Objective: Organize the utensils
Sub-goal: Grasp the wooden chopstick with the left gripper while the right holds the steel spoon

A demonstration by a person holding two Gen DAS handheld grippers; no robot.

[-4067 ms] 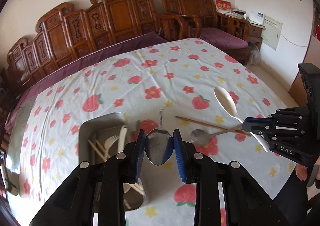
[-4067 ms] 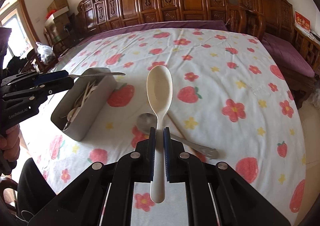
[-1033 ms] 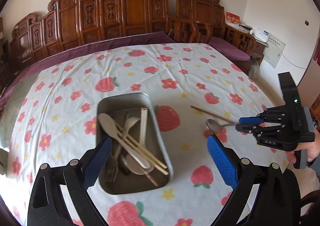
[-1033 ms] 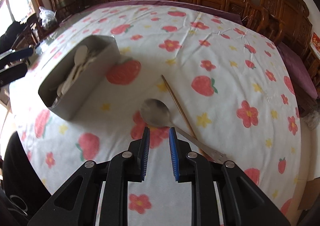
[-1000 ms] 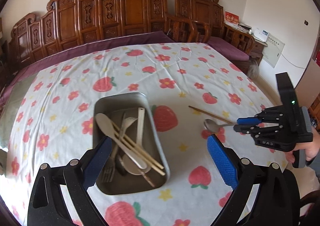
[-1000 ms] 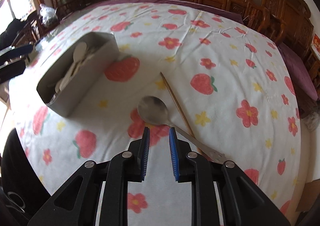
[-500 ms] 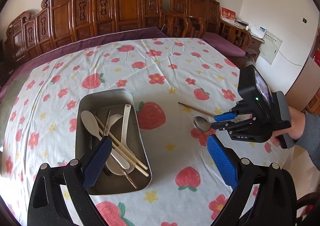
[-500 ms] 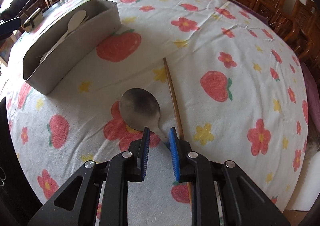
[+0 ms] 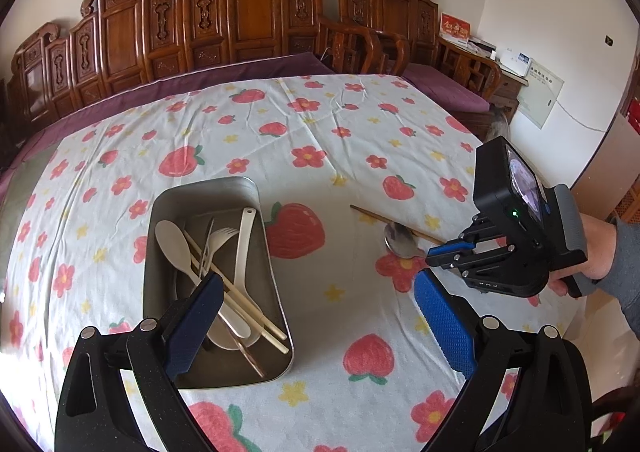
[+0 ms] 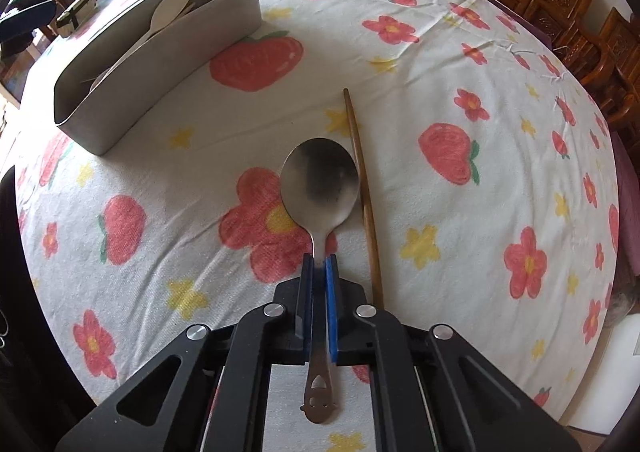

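Observation:
A metal spoon [image 10: 319, 180] lies on the flowered tablecloth, bowl pointing away. My right gripper [image 10: 319, 262] is shut on the spoon's handle; it also shows in the left wrist view [image 9: 434, 254], with the spoon [image 9: 400, 242] at its tip. A wooden chopstick [image 10: 362, 188] lies just right of the spoon. My left gripper [image 9: 316, 316] is open wide and empty, above the near end of a metal tray [image 9: 168, 196]. The tray holds a cream spoon [image 9: 174, 242], a fork, chopsticks and other utensils.
The tray [image 10: 160, 64] stands to the far left in the right wrist view. Carved wooden chairs [image 9: 248, 12] line the table's far side. The table's edge drops off at the right, near a cabinet [image 9: 472, 68].
My right gripper has come down over the spoon's handle and shut on it. My left gripper stays open and has drifted slightly.

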